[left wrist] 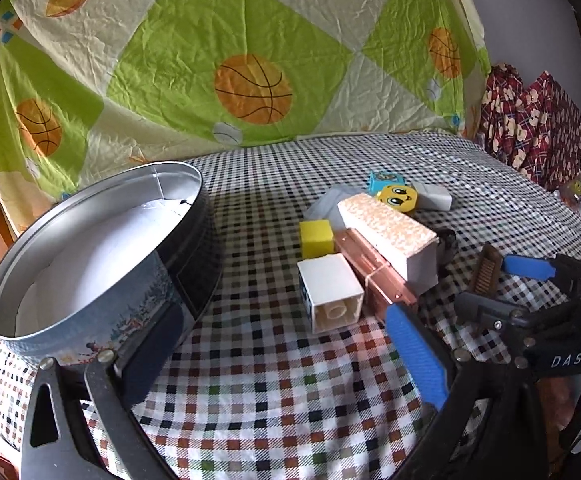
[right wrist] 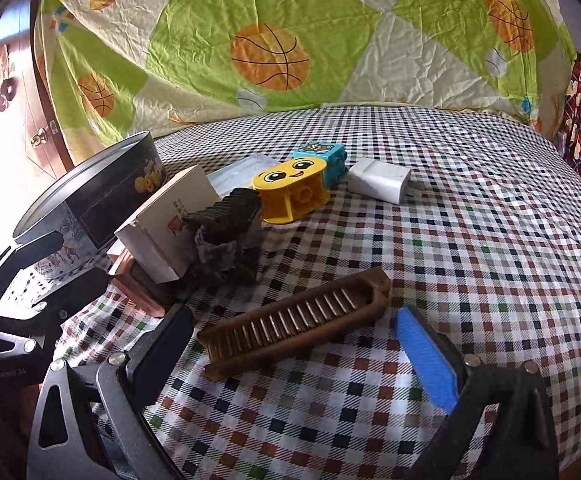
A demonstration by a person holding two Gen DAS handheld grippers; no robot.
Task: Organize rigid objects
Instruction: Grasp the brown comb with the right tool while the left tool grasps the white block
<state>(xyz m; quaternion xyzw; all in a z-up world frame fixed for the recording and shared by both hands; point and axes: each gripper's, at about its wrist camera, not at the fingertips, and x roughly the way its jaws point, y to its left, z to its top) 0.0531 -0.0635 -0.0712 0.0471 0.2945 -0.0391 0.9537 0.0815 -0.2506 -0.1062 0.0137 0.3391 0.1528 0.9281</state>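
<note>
A brown comb (right wrist: 298,320) lies flat on the checked cloth between the spread fingers of my right gripper (right wrist: 294,356), which is open and not touching it. My left gripper (left wrist: 286,344) is open and empty, low over the cloth. A round metal tin (left wrist: 178,216) with a white lining stands just to its left. Ahead of it is a pile: a white brick (left wrist: 330,288), a yellow cube (left wrist: 316,238), a rose-gold box (left wrist: 374,276) and a white box with a peach top (left wrist: 390,232). Behind these lie a yellow smiley brick (right wrist: 290,188), a blue brick (right wrist: 326,160) and a white charger (right wrist: 378,180).
A black hair clip (right wrist: 230,232) leans against the white box (right wrist: 170,220). A basketball-print sheet (left wrist: 250,60) hangs behind the surface, with red patterned fabric (left wrist: 530,120) at the far right. Open checked cloth (right wrist: 470,240) stretches right of the comb.
</note>
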